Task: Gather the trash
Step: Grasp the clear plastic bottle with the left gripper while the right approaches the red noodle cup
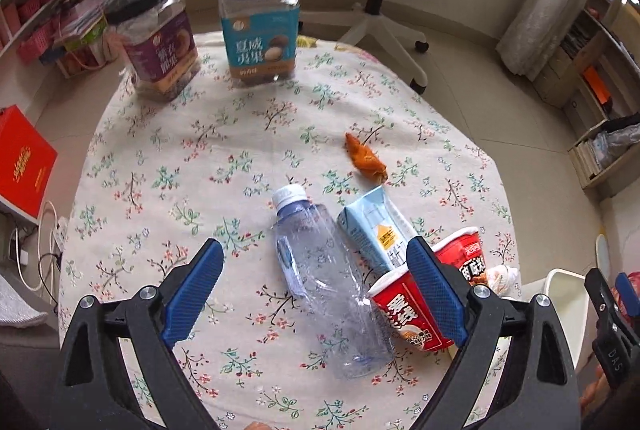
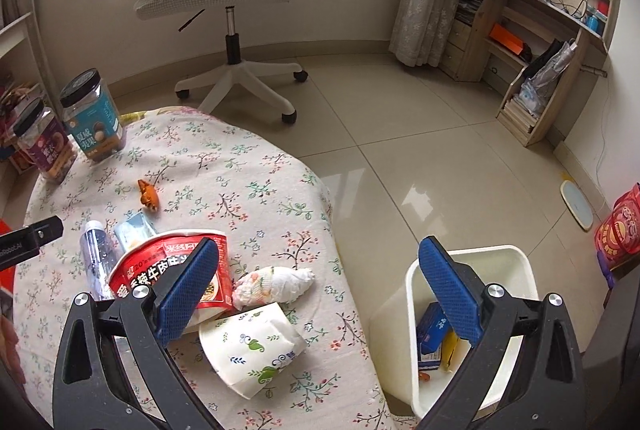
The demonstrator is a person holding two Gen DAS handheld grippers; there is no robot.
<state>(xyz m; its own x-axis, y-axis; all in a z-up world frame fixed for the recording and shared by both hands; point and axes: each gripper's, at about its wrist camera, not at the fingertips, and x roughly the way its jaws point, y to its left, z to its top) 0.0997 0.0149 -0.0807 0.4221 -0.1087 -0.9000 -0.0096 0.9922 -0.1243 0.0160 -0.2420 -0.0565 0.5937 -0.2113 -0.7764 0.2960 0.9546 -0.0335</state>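
Several pieces of trash are lying on the floral worktop (image 1: pixel 168 158), and we are judging ourselves to be partway through the collecting: the white bin (image 2: pixel 520 262) on the floor at the worktop's right edge is already holding a blue box and a yellow wrapper.

Nearest, our left tongs (image 1: pixel 316 294) are hovering spread wide and empty over the clear plastic bottle (image 1: pixel 328 278), which is lying on its side with its cap pointing far. Our right tongs (image 2: pixel 320 286) are also gaping wide and empty, straddling the worktop's right edge with one blue pad over the bin.

Just below them we are seeing a leaf-printed paper packet (image 2: pixel 256 346), then a crumpled tissue wad (image 2: pixel 276 284) and the red noodle cup (image 2: pixel 172 270), tipped on its side and touching the bottle. Just beyond are lying the pale blue carton (image 1: pixel 376 226) and, farther, an orange wrapper scrap (image 1: pixel 366 156).

At the far left, two black-lidded snack jars (image 1: pixel 258 26) are standing upright; we are taking them for goods to leave alone.

Next, we are reckoning, the left tongs need lowering around the bottle's midsection, closing gently since thin plastic will crumple, then a carry rightward to the bin.
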